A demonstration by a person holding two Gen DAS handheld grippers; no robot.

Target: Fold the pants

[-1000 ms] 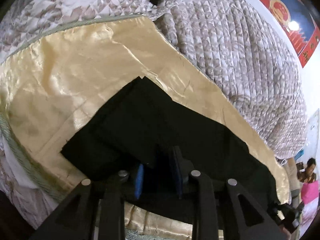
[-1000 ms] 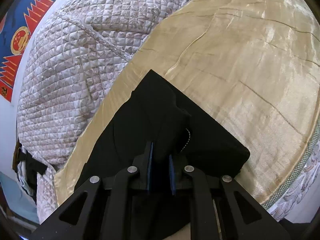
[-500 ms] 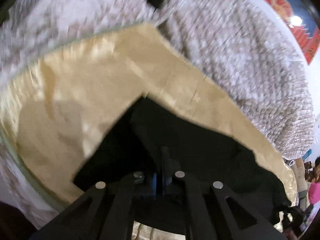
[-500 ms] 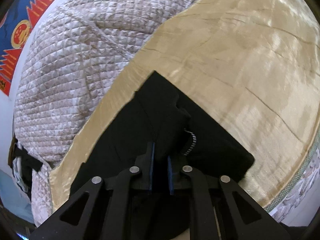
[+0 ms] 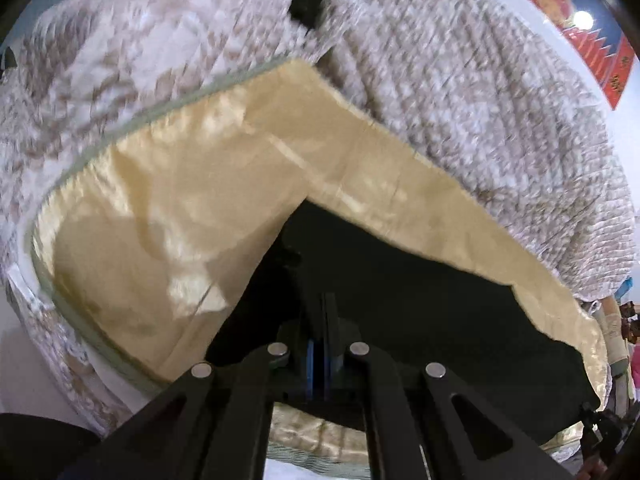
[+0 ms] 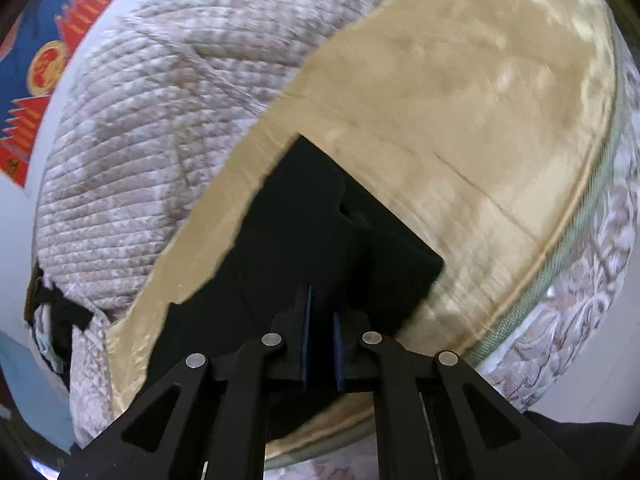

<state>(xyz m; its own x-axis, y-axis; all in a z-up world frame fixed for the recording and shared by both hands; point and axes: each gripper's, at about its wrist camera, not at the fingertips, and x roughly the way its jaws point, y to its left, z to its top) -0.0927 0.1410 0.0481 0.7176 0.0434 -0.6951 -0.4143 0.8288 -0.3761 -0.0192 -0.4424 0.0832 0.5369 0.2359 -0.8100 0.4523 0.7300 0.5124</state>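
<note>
While the black pants [image 5: 400,296] lie on the gold satin bedspread [image 5: 180,208], the left tool [image 5: 320,356] has its blue pads pressed nearly together on the dark cloth; the right tool [image 6: 320,344] shows a narrow gap with black fabric between its pads; a quilted blanket [image 6: 152,132] lies heaped toward ten o'clock in the right view; both views are blurred.

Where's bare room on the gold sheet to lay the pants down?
Free: the shiny gold satin sheet between the black pants and its green piped edge; in the left view, the same sheet left of the pants. Crowded: the far side, where the quilted beige blanket piles up.
</note>
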